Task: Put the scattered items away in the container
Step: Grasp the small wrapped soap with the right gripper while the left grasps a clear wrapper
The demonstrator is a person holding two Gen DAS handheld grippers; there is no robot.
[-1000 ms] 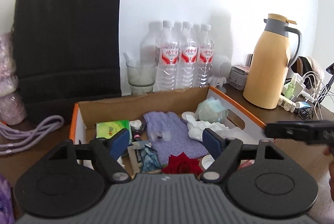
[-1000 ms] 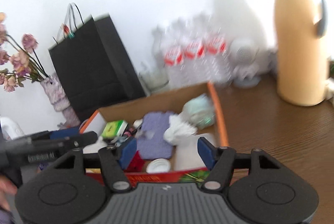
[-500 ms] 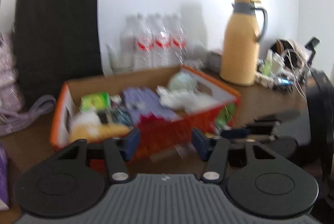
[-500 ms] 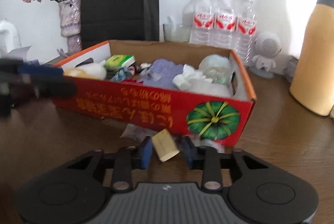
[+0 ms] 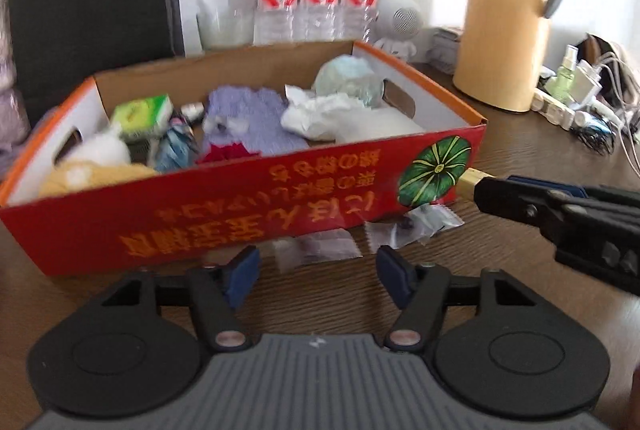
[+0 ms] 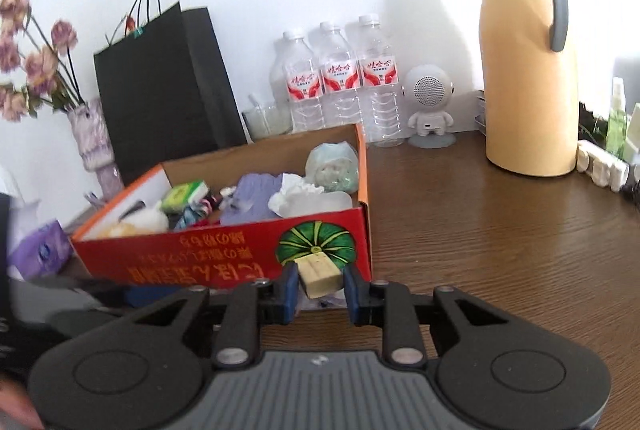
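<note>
Dark wood surface (image 6: 500, 230): right gripper (image 6: 319, 280) clamps a small beige block (image 6: 320, 271) at lower centre, before the red cardboard box (image 6: 224, 254). Left gripper (image 5: 316, 272), just widening, holds nothing, facing clear wrappers (image 5: 316, 250). Next: lift block over rim.

The clear plastic sachets (image 5: 316, 250) on the table beside the red cardboard box (image 5: 240, 213) are too blurred to identify; in the right wrist view, the right hand-held gripper (image 6: 320, 284) mostly hides them.
</note>
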